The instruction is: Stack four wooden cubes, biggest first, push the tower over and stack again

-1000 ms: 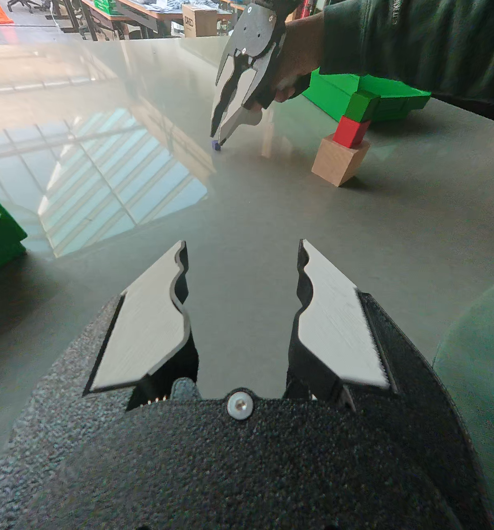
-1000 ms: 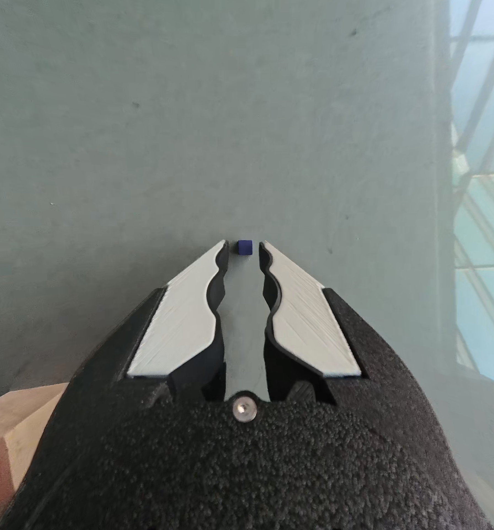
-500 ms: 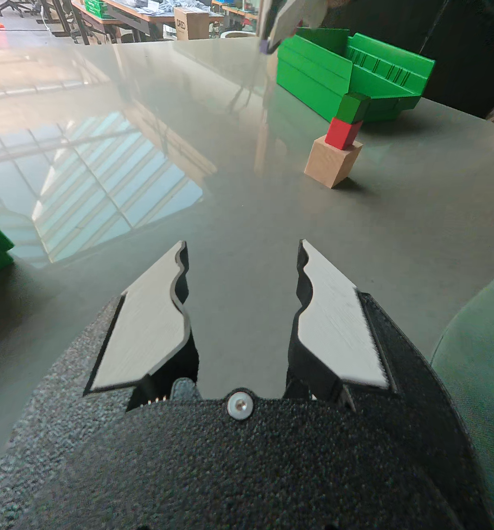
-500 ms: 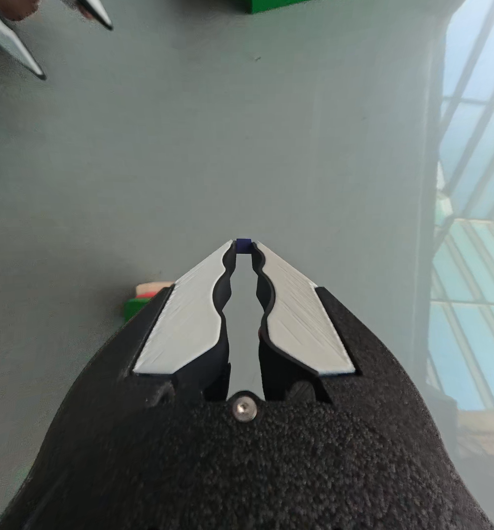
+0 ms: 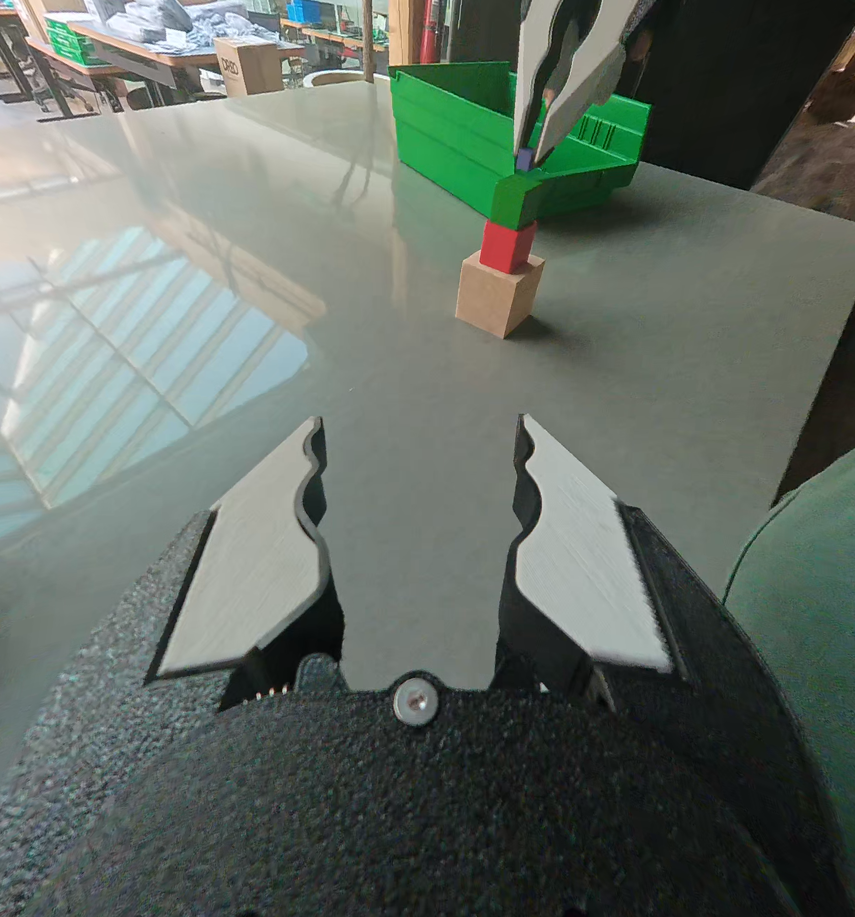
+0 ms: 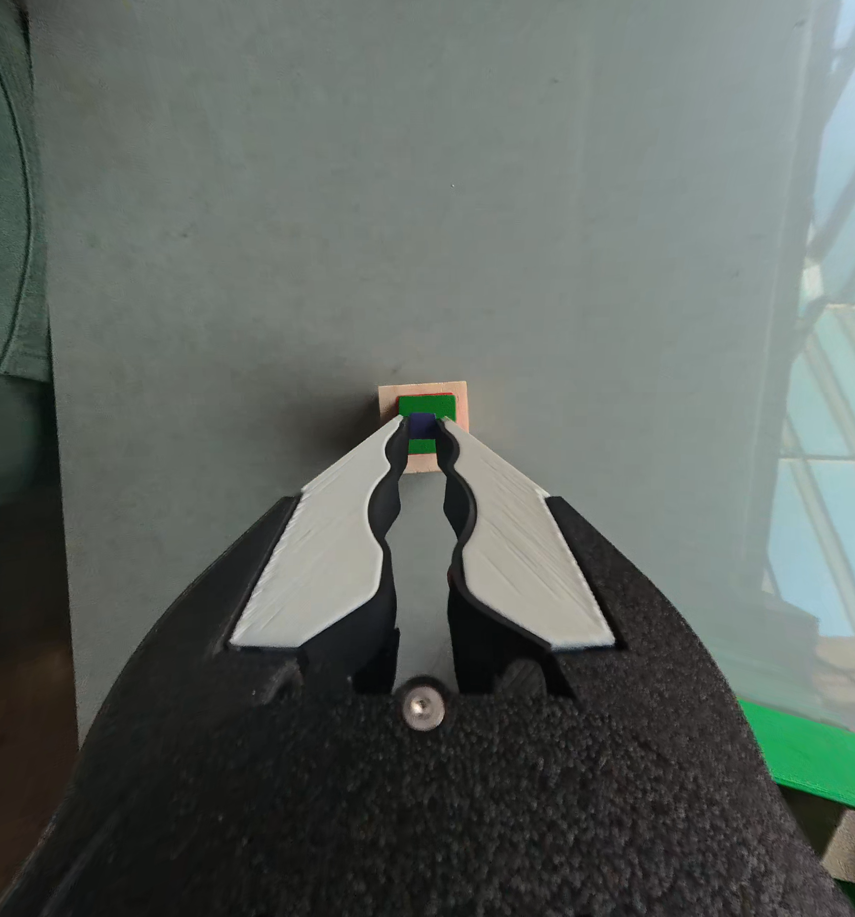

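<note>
The right gripper (image 6: 421, 420) is pinching a tiny blue cube (image 6: 422, 425) between its fingertips and is hanging point-down over a stack of three blocks. From the left wrist view the gripper (image 5: 529, 158) is coming in from the top, with the blue cube (image 5: 524, 159) sitting just above the green block (image 5: 514, 201) — whether the two are touching or a sliver apart cannot be told. The green block is resting on a red block (image 5: 506, 245), slightly offset, and the red block is standing on a larger wooden block (image 5: 497, 300) on the grey table (image 5: 391, 377). Seen from above in the right wrist view, the blue cube is lying over the middle of the green block (image 6: 423, 407), with the wooden block (image 6: 423, 393) showing as a pale border around it and only a thin red line of the red block showing at the green block's edge.

The left gripper (image 5: 419, 429) is hovering low over the table near its front edge, fingers spread wide and holding nothing — bare table is showing between them. The stack is standing well ahead of it, toward the table's far right corner. Just behind the stack a green bin (image 5: 445, 119) is sitting by the far edge. A green sleeve (image 5: 822, 595) is showing at the right edge of the left wrist view
</note>
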Demonstrator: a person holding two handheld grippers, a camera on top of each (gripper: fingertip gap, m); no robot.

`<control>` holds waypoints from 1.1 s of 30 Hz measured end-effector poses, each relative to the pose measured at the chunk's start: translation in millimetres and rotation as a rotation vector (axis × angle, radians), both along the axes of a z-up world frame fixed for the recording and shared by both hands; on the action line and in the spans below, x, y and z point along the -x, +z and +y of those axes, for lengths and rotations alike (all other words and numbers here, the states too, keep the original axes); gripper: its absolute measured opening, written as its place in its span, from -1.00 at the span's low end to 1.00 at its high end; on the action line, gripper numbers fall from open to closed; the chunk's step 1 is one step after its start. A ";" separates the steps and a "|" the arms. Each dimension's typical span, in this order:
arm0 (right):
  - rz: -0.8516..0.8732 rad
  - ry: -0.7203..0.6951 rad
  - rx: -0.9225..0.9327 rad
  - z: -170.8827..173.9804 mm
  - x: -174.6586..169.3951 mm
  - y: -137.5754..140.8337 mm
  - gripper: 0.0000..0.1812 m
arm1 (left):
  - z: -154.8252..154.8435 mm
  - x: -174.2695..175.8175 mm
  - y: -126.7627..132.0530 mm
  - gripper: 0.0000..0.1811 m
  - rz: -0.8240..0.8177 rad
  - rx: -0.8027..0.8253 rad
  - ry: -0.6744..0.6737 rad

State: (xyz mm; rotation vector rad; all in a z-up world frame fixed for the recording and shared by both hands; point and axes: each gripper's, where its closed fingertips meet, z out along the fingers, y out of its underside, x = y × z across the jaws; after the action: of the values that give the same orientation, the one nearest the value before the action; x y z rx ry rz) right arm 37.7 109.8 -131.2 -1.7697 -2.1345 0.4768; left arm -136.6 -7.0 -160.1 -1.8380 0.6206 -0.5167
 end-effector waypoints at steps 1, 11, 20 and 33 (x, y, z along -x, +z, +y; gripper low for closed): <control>-0.003 0.000 0.000 -0.8 0.4 -1.2 -0.89 | -0.6 0.4 0.4 -0.16 0.000 -0.001 0.001; -0.013 -0.005 -0.007 2.3 2.0 -6.7 -0.89 | -2.6 4.3 0.4 -0.16 0.002 -0.001 0.010; -0.015 -0.006 0.000 3.5 1.4 -8.4 -0.83 | -1.8 3.6 -1.7 -0.16 0.000 0.006 0.009; 0.516 -0.349 -0.212 10.2 -14.4 53.9 -0.52 | -1.9 11.1 2.6 -0.15 -0.020 -0.013 0.052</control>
State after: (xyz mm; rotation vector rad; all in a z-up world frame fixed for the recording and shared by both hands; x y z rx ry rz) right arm 52.1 119.9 -77.3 -1.6317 -1.4372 0.5216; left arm -147.7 -8.9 -157.6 -1.8295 0.5600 -0.4949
